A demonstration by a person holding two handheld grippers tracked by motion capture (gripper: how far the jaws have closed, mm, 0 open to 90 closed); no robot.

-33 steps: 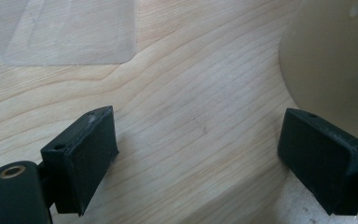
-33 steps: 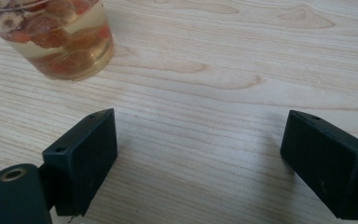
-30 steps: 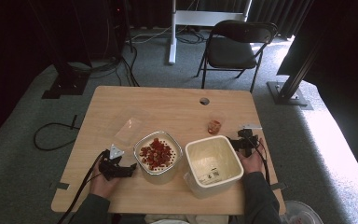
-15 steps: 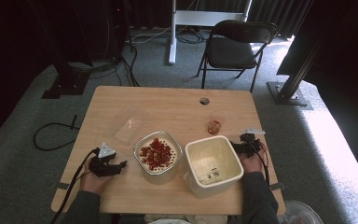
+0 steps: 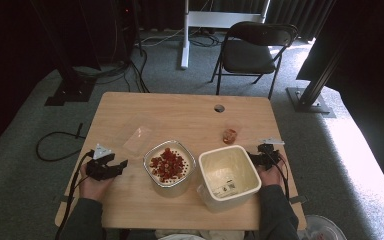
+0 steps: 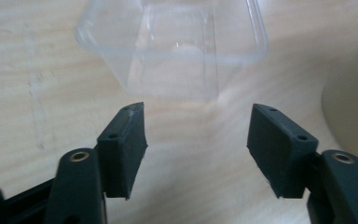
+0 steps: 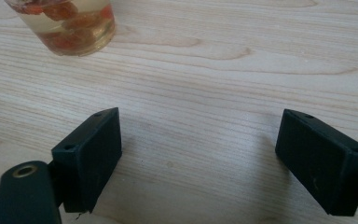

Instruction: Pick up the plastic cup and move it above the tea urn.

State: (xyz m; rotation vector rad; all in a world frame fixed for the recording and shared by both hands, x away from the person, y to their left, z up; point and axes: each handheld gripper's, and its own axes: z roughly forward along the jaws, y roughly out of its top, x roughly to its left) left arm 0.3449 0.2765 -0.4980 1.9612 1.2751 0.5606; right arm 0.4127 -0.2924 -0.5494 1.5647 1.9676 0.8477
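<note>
We see a wooden worktop [image 5: 180, 115] from above, with a person's forearms coming in from the near edge. The left hand-held gripper [image 5: 114, 166] lies low over the left side of the worktop, its jaws pointing right toward a white bowl [image 5: 170, 163] of red pieces, near it but apart from it. In its own view the left hand-held gripper [image 6: 196, 140] has its jaws spread wide with nothing between them, and a clear plastic tub [image 6: 177, 42] lies on the wood just ahead of the jaw tips, not touching them. From above, that tub [image 5: 139, 137] sits up and left of the bowl. Just right of the bowl stands a cream bin [image 5: 228, 176], tall and square, with a label showing inside it; whether the two touch we cannot tell. The right hand-held gripper [image 5: 256, 159] sits just beside the bin's right wall, held by the right hand [image 5: 267, 175]. In its own view the right hand-held gripper [image 7: 198, 158] is also spread wide over bare wood, holding nothing. A small glass jar [image 7: 65, 23] with reddish pieces stands ahead and to the left of those jaws, well clear of them; from above the jar [image 5: 229, 135] stands behind the bin. A folding chair [image 5: 255, 50] stands on the carpet beyond the worktop.
</note>
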